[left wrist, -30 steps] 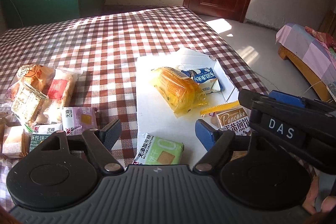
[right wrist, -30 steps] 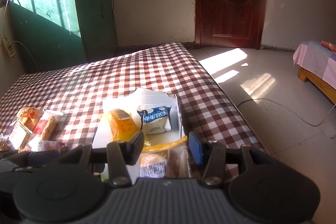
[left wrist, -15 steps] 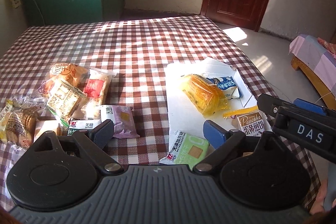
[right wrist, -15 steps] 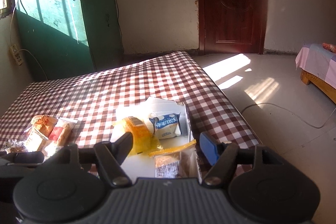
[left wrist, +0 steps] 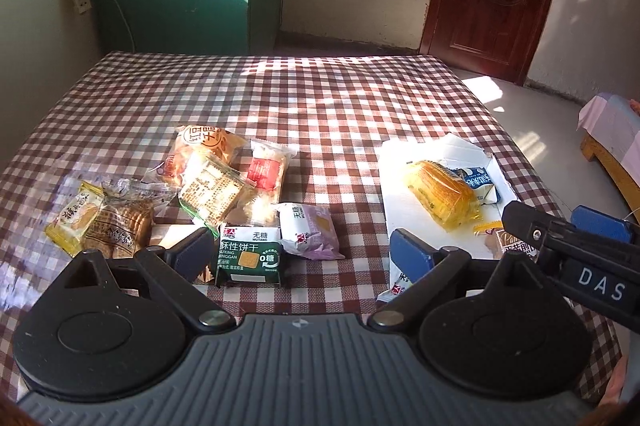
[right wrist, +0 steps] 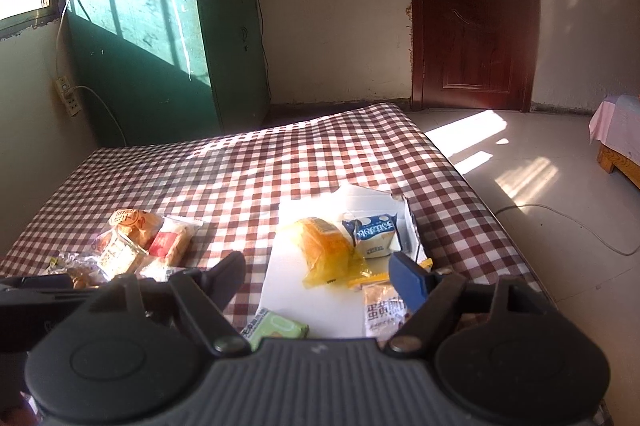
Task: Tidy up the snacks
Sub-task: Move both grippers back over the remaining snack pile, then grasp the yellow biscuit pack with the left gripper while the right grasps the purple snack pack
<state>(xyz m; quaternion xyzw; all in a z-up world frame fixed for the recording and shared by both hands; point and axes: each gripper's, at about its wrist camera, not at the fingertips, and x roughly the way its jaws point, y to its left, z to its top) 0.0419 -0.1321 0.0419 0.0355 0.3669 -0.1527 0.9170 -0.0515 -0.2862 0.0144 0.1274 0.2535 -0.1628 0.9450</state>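
Both hand-held grippers, left (left wrist: 296, 252) and right (right wrist: 318, 276), gape empty above the desk (left wrist: 320, 98); the right's jaws have just been opening, apparently after dropping the pancake packet (right wrist: 382, 310) into the white box (right wrist: 288, 290).

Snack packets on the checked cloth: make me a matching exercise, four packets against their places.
Column one:
1. yellow packet
2. purple packet
3. dark green packet
4. blue-and-white packet

Column two:
A. between the left gripper's open fingers
B. in the white box, left of the blue-and-white one
C. in the box, by its right wall
D. on the cloth, right of the dark green one

Pairs: 1-B, 2-D, 3-A, 4-C
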